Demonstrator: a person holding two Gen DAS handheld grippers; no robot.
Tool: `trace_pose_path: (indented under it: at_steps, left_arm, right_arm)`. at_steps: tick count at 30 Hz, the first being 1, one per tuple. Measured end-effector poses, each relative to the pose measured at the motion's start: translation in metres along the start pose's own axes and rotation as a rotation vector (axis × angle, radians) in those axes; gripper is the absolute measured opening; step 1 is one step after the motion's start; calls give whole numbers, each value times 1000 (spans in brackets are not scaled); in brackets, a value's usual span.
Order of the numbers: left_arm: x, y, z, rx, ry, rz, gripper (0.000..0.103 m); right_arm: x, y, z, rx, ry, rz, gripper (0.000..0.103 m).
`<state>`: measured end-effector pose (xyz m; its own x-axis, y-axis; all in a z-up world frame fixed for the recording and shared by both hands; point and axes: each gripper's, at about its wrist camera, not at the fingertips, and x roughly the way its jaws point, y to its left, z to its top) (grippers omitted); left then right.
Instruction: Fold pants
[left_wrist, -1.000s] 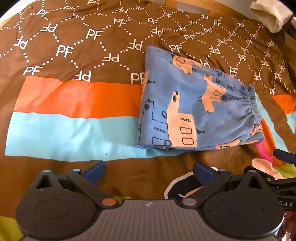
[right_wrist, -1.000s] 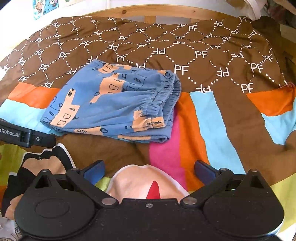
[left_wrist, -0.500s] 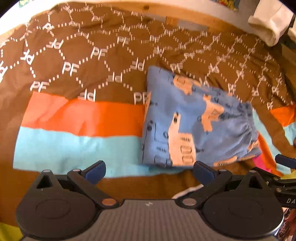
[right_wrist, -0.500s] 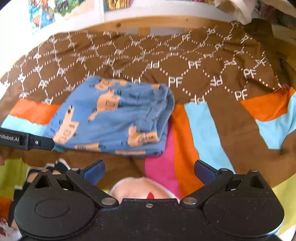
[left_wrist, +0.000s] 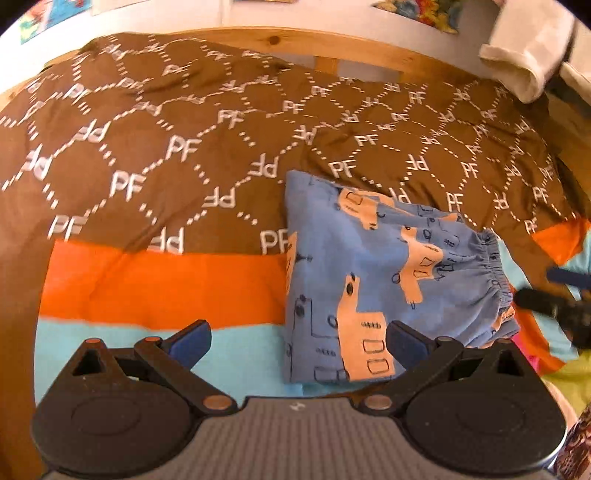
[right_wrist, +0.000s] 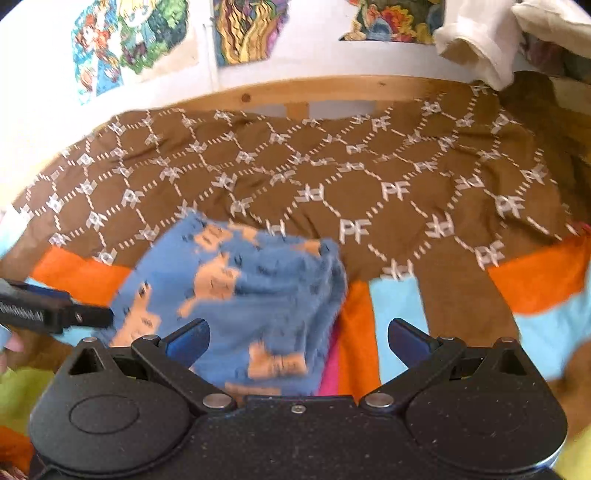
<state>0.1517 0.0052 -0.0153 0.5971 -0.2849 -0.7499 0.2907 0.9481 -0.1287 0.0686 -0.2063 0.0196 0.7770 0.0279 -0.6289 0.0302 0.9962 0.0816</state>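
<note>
Pants: blue pyjama pants (left_wrist: 388, 273) with a peach vehicle print are lying folded into a compact rectangle on the bed cover (left_wrist: 155, 155); the elastic waistband is facing the right side of the left view.
Left tool: left tool (left_wrist: 297, 341) is hovering above the near edge of the pants, fingers spread, pinching nothing.
Right tool: right tool (right_wrist: 297, 341) is hanging above the waistband end, fingers spread wide, empty. This view is blurred, so fine detail is not readable.
Progress (judgement): fold is looking finished; layers are stacked, edges roughly even.
Risk: a finger dipping low is likely to snag the top layer or the gathered waistband and drag the stack open. The soft, uneven cover is offering little support, so any nudge could skew the stack.
Risk: both tools are working close together; in the left view the right tool is appearing as a dark bar just beside the waistband, so a collision is possible.
Surroundings: wooden bed frame (right_wrist: 332, 92) along the far edge, posters (right_wrist: 125, 48) on the wall, a white cloth (left_wrist: 524, 55) hanging at upper right. Nothing is lying on the pants.
</note>
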Motion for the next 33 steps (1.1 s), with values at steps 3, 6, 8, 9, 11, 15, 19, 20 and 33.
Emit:
trace_pose_path:
  at_steps: [3,6,8,9,11,15,19,20,33]
  left_arm:
    - [8,4,6,58,-35,-31,103]
    - [20,14,-5,56,-161,-131,103]
    - [31,17,-17,38,-232,-174,103]
    - [36,15,-17,30,-220,-171,103]
    - [45,10,-16,45,-182,-198,103]
    - [57,15,-20,19,-153,-241,103]
    - [58,24,-20,-47,-148,-285,103]
    - [58,27,-19,-64,-146,-299,103]
    - [56,41,-14,-160,-122,-398,76]
  right_arm:
    - [14,-15,18,16,-14,73,102]
    - [35,-28,34,22,-14,101,102]
    - [51,-33,41,-12,-7,120,102]
    - [59,-34,42,-27,-4,132,102]
    - [77,-39,40,-38,12,156,102]
    - [106,-56,34,33,55,221,102]
    - [119,-77,33,203,56,322,102]
    - [120,-80,34,237,54,347,102]
    - [129,-80,37,282,109,347,52]
